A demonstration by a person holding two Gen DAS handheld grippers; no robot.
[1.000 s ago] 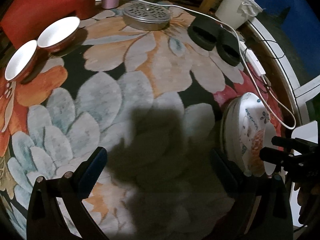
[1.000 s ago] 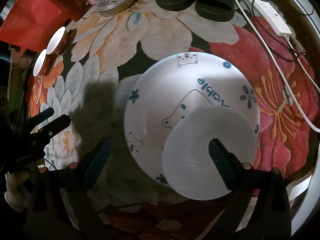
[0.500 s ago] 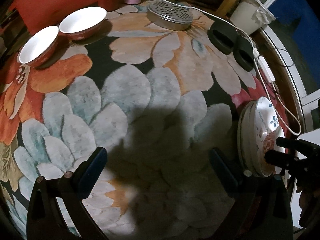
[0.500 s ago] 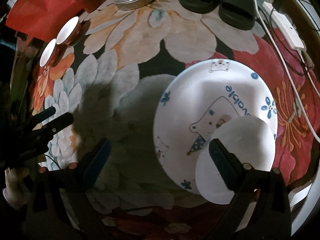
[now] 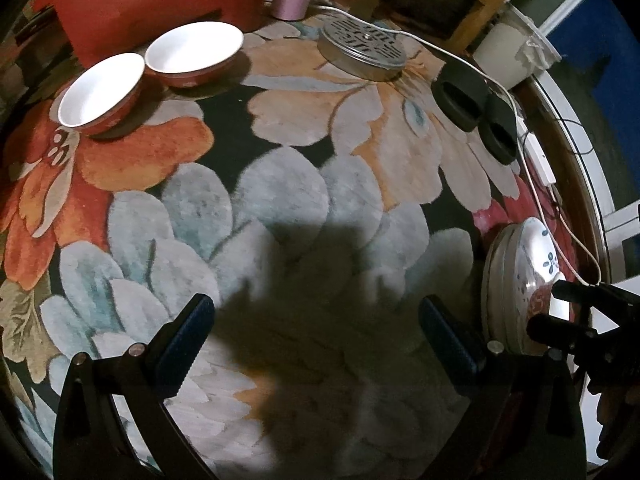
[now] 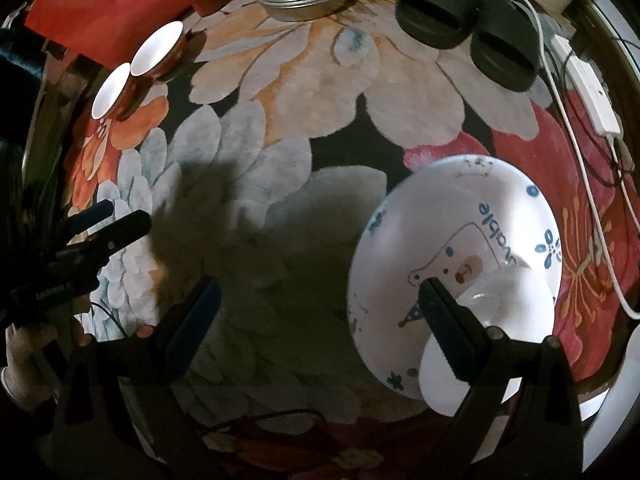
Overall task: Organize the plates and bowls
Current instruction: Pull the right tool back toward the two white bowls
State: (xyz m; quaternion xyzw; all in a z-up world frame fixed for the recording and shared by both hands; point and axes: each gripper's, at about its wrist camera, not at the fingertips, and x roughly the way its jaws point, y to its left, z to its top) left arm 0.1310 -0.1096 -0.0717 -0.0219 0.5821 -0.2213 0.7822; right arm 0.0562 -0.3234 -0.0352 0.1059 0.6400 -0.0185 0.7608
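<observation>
Hovering over the floral rug (image 5: 288, 208), your left tool (image 5: 316, 336) gapes wide, empty. Your right tool (image 6: 320, 320) likewise; stacked plates (image 6: 460, 240) lie under its right finger.

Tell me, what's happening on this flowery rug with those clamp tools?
A person is tidying dishes with a gripper in each hand. The right gripper hangs open beside the bear plate, which carries a small white plate. The left gripper is open and empty. Two red bowls wait side by side.

Probably a home floor: floral rug (image 5: 280, 208), slippers (image 6: 468, 28), power strip (image 6: 592, 96).
</observation>
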